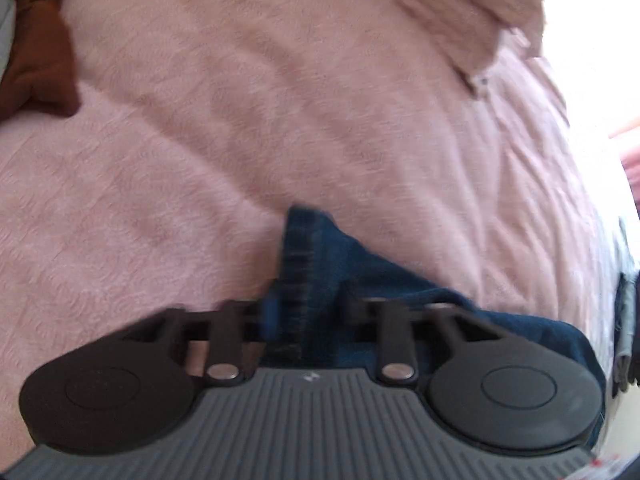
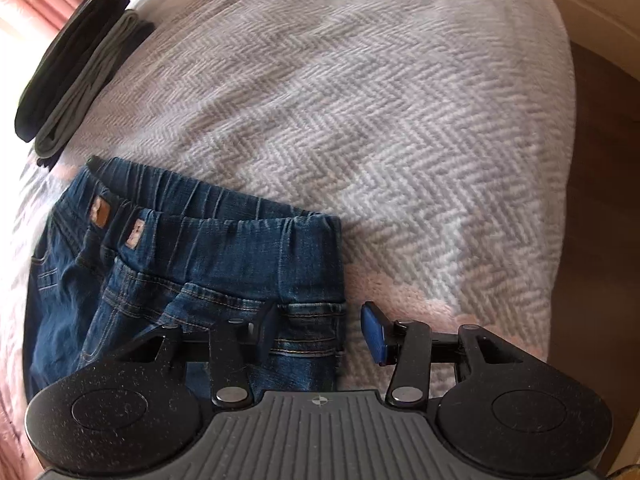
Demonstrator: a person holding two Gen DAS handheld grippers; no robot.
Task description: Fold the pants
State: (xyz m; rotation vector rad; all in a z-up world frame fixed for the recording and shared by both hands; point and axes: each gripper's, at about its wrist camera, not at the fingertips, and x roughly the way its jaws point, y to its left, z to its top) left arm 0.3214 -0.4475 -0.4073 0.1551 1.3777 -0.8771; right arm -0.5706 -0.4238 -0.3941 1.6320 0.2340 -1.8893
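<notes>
Nearest in the left wrist view, the left gripper [image 1: 308, 312] pinches the hem of a leg of the jeans [image 1: 320, 264] over the pink bedcover [image 1: 200, 140]; the right gripper [image 2: 320, 328] stands wide, its jaws on either side of the edge of the jeans below the waistband [image 2: 224, 216], and grips nothing. The jeans lie on the herringbone blanket [image 2: 400, 120], doubled leg on leg, so I judge the lengthwise fold done and the crosswise fold begun. Next the hem must be brought up to the waistband (the right gripper pinning that end), away from the folded dark clothes [image 2: 80, 64] farther off.
</notes>
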